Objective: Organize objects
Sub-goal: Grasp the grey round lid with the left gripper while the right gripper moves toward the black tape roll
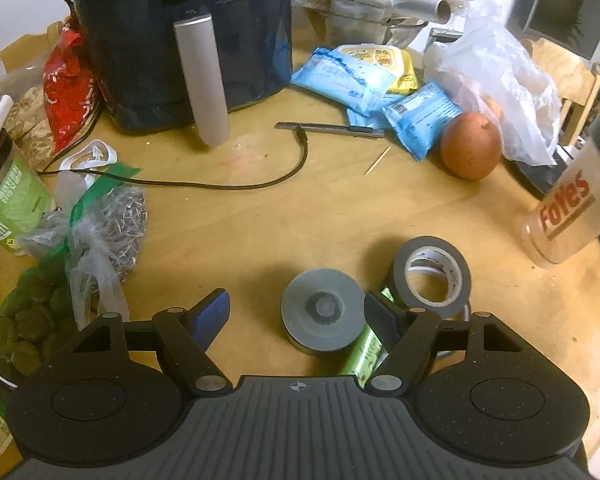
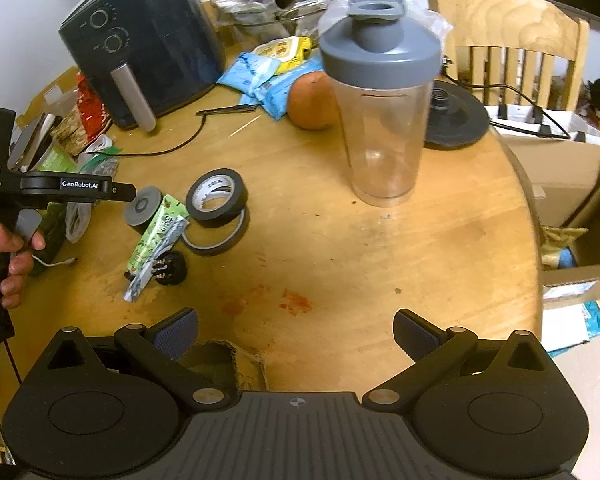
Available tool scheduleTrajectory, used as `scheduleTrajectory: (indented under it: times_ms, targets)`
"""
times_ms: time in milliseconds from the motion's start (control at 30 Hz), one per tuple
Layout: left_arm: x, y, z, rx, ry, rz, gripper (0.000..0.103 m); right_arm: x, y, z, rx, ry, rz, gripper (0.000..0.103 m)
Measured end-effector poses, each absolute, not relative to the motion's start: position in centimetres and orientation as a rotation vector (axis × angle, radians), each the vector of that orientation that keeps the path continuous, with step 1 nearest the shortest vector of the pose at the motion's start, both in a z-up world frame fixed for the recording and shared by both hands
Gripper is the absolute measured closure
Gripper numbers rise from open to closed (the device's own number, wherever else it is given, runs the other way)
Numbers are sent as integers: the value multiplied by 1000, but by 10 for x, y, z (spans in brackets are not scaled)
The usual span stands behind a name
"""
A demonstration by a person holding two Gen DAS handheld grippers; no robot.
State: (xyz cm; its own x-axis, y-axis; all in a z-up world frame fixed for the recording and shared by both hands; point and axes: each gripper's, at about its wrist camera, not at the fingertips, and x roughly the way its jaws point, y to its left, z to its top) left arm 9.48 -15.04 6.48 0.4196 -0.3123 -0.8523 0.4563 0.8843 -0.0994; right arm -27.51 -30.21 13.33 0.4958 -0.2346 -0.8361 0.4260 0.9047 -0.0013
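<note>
While the left gripper (image 1: 296, 312) hovers low with jaws spread, empty, the grey disc (image 1: 323, 315) lies on the table (image 1: 260, 220) between its fingers, touching the green packet (image 1: 366, 354). Judged step: approach to grasp. Next: closing squarely on the disc. Right gripper (image 2: 296, 334) spread, empty, over bare wood.

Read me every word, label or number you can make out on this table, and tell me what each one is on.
"Fores", roughly, in red: clear shaker cup.
"GenRobot.AI": side of the left gripper.
"DAS", cut off at the frame edge: same gripper's body.
Dial numbers on the air fryer: too small to read.
Print on the blue packets, yellow pack, green can, green sachet and tape roll core: too blurred.
</note>
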Motion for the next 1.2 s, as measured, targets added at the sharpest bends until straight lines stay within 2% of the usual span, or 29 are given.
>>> scheduleTrajectory:
  times_ms: [767,900,1200]
  targets:
    - [109,-175,33,165,1092,-500,31,-293,-308,135,242,981,-456,0]
    - [107,-175,32,144,1101,-513,40,-292,-309,135,243,981,-456,0]
    - [102,-171,33,133,1092,-505,45,-292,-311,134,247,982,-456,0]
